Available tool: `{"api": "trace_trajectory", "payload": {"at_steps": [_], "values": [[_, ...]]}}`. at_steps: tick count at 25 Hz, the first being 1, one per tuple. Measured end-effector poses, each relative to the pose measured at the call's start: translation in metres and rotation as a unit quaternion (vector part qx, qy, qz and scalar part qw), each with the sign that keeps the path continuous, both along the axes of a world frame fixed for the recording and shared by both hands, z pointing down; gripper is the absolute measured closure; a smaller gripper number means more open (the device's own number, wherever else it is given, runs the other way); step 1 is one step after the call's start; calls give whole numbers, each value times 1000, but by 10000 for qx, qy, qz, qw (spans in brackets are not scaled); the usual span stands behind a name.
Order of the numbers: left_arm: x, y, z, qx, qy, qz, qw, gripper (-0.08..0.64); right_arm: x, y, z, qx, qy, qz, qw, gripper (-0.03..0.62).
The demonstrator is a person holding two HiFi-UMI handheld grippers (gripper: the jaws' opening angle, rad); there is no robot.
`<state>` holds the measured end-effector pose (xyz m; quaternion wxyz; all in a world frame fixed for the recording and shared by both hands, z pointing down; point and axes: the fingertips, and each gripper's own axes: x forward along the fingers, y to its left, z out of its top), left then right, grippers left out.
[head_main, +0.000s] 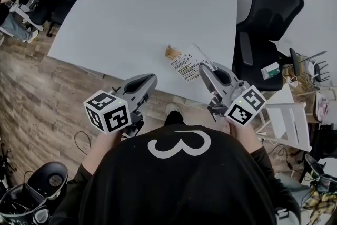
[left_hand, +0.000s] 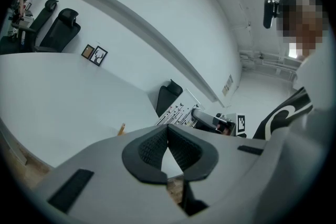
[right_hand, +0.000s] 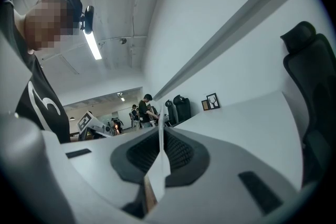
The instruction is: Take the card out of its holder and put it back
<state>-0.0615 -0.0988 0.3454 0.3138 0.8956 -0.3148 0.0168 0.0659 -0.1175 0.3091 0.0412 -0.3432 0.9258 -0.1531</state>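
**Holder and card near the counter's front edge**

The holder (head_main: 171, 52) stands on the counter (head_main: 131, 13), near its front edge. The card (head_main: 187, 63) is just right of it, between the jaws of the right hand-held gripper (head_main: 203, 68). The left hand-held gripper (head_main: 152, 79) is at the front edge, left of the holder. A chair (head_main: 271, 8) stands right of the counter.

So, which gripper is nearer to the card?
Right. The right gripper is shut on the card at its edge; the left gripper is apart from it, on the card's left, holding nothing.
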Motion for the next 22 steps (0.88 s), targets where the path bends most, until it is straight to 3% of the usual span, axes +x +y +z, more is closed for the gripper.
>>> {"api": "trace_trajectory", "payload": {"at_steps": [22], "values": [[-6, -62, 35, -527, -27, -418, 9977, 547, 1, -92, 29, 255, 628, -624, 9957, 569]]}}
